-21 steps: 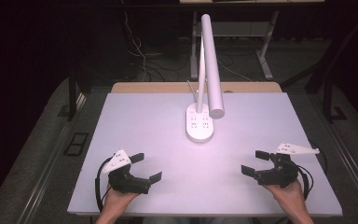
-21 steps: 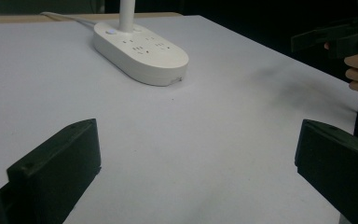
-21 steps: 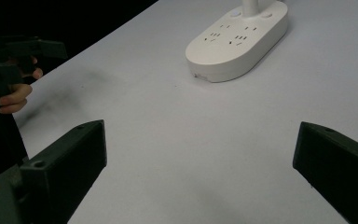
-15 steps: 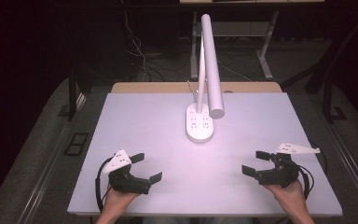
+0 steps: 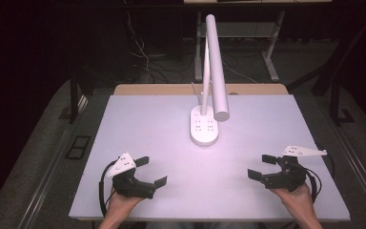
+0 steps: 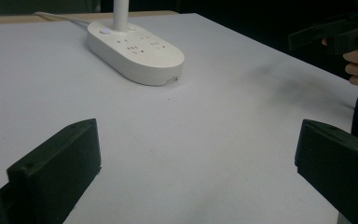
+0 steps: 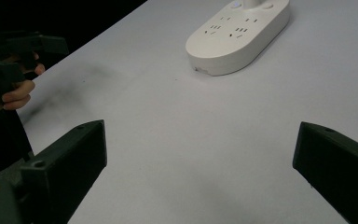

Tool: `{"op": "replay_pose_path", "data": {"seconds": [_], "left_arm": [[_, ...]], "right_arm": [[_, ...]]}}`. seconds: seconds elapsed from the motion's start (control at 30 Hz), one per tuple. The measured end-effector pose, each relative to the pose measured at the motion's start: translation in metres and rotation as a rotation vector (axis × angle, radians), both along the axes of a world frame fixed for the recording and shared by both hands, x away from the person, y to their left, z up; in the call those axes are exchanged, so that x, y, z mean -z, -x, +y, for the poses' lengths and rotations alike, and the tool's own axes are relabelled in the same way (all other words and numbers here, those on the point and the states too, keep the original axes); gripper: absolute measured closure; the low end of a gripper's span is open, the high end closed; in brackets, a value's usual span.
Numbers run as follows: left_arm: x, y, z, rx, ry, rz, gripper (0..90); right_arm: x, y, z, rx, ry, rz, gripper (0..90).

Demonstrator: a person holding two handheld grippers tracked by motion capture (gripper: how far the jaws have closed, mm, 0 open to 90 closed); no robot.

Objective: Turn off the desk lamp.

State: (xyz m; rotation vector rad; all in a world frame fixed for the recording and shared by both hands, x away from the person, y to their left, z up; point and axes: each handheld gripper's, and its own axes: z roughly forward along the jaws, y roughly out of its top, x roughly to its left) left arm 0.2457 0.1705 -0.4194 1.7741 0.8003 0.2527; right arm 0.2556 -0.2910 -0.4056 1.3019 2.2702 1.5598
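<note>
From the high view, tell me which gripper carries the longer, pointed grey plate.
The right gripper, near the table's right edge: its grey plate tapers to a long point aimed right. The left gripper's plate is shorter and blunter.

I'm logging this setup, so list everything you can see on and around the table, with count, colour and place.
Desk lamp: one, white, long tube head, standing at the table's far middle.
Lamp base: one, white oval with sockets on top, on the table under the lamp head.
Table: one, pale grey-white top, wooden strip at its far edge.
Cables: several, on the dark floor beyond the table.
Left claw: one, black, open, near left of table, holding nothing.
Right claw: one, black, open, near right, holding nothing.
</note>
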Motion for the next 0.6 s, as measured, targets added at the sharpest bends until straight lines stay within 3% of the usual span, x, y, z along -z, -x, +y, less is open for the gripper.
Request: {"op": "replay_pose_path", "data": {"seconds": [0.6], "left_arm": [[0.0025,-0.0018,-0.0018,0.010,-0.011,0.009,0.0]], "right_arm": [[-0.0020,-0.0021,0.0001,-0.010,0.024,0.041,2.8]]}}
